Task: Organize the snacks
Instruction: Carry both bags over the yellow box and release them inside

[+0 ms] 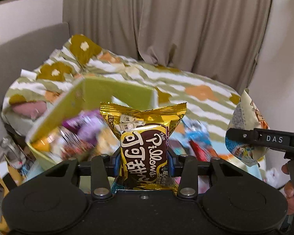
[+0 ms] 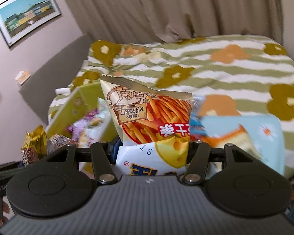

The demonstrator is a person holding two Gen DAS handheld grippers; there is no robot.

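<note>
Clamped between the left gripper point(image 1: 144, 165) jaws, low on its body: a gold and brown Pillows packet point(image 1: 144, 143), upright, long axis vertical, crimped top seal up, print turned sideways. Clamped likewise in the right gripper point(image 2: 152, 152): a fries-stick packet point(image 2: 151, 117), long axis roughly vertical and leaning a little left, serrated top seal up, print upside down. Both lifted clear of the bed, neither yet set down. Just beyond, on the flowered bedspread point(image 2: 235, 62): a green box point(image 1: 100, 96), open, tilted in the left wrist view, already holding some packets, a purple packet point(image 1: 84, 125) among them, blurred. Still loose on the spread beside the box: a blue packet point(image 1: 198, 135) and a pale blue one with a daisy point(image 2: 264, 133). Partly done, by the look of it: some snacks boxed, two in the air, at least two more to gather. Exact count inside the box impossible to tell through the blur.
</note>
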